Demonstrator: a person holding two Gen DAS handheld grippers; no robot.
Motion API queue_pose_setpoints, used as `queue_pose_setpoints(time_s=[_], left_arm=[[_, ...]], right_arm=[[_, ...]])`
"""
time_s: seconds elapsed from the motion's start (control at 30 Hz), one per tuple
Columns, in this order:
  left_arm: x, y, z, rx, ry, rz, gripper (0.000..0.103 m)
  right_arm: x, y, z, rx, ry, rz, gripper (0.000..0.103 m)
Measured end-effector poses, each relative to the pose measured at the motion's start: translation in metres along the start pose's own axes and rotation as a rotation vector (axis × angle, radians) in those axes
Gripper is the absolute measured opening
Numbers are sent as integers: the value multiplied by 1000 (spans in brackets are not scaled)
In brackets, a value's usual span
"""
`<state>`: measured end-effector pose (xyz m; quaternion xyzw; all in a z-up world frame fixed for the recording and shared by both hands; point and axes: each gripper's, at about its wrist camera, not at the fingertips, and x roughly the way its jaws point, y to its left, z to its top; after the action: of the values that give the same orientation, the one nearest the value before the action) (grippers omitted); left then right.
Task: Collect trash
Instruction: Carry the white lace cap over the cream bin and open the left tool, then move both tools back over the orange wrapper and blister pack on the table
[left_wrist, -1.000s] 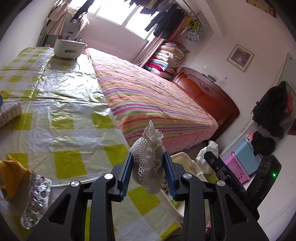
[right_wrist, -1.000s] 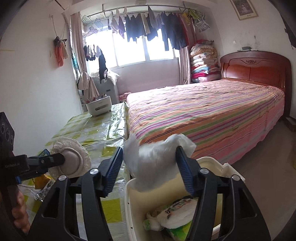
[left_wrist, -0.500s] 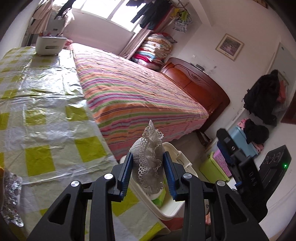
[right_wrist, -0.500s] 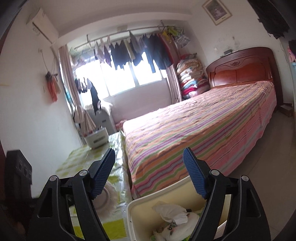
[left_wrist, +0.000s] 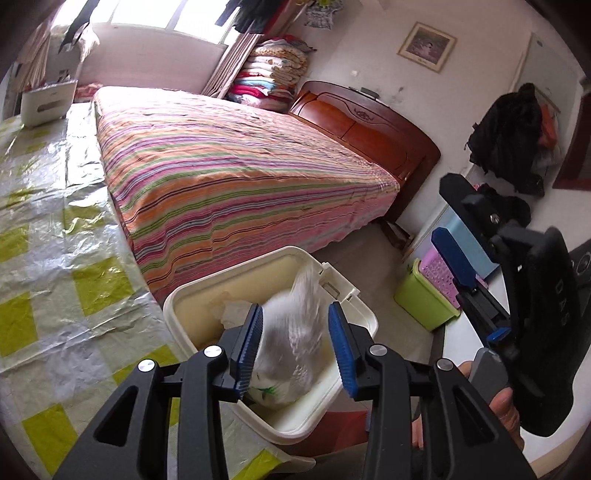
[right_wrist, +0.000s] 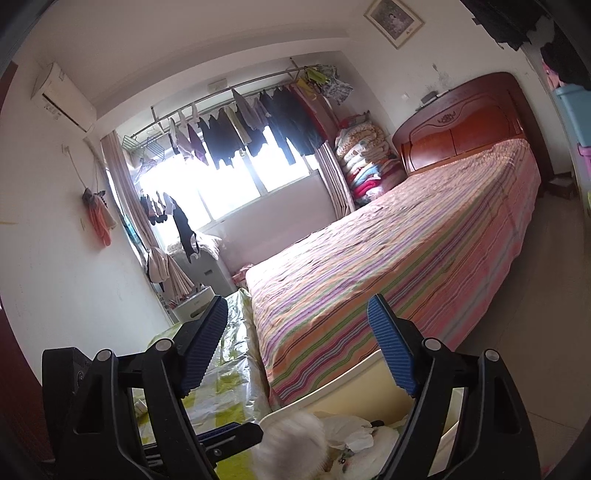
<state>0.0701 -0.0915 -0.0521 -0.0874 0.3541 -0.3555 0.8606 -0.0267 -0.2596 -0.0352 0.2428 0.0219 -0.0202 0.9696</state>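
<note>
Left gripper opening, lace piece between, over bin beside bed.

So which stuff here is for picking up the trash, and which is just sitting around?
For the job:
- white lacy thing, blurred, between the opening left tool
- cream bin
- trash in the bin
- right tool, open and empty

Just lying about:
- striped bed
- folded blankets
- green basket
- hanging clothes
</note>
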Motion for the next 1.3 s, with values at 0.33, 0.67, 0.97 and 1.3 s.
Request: queue_pose_setpoints(time_s=[0.33,0.67,0.97,1.3], left_arm=[[-29,16,3,-19,-76,90,63],[-96,69,9,-137,-172,203,67],[-190,125,18,-202,-296,413,67],[-233,197,-9,-341,-288,509,67]], right_arm=[[5,6,-3,16,20,20,78],[24,58,-20,-49,77,120,80],[27,167,18,57,97,378,81],[-42,322,73,14,93,841,96]])
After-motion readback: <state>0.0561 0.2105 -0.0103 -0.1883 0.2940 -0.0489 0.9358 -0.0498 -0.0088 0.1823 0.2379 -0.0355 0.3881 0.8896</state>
